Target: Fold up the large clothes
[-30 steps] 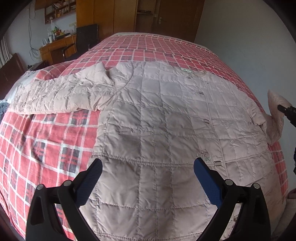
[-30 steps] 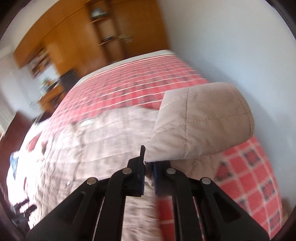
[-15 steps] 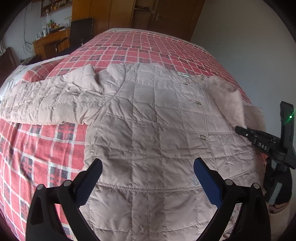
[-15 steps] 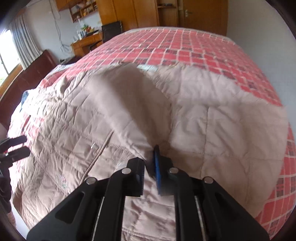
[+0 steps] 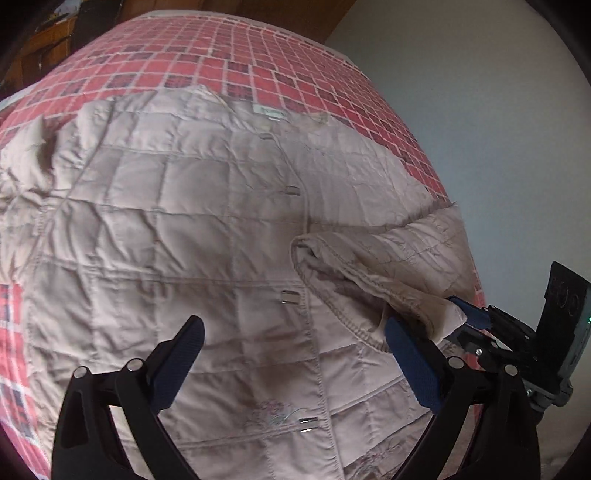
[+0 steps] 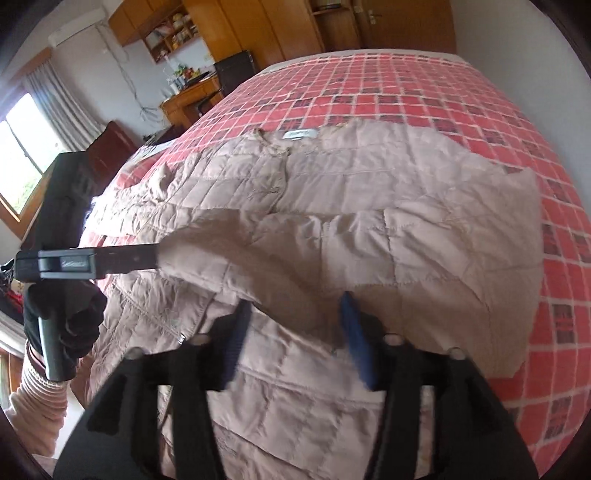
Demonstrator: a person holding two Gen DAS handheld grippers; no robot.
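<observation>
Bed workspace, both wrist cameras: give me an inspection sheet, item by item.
Surface: red plaid bedspread, jacket laid on it.
Job's things: beige quilted jacket, front up; one sleeve folded across its front.
Clutter: nothing seen.
Grippers: left gripper open, above the jacket's lower front; right gripper open, at the folded sleeve, blurred.
Cables: wire hanging down the far wall.
Surroundings: wooden wardrobe, desk, window.

Home bedroom, plaid-covered bed (image 6: pixel 424 92), wooden wardrobe (image 6: pixel 258 29)
</observation>
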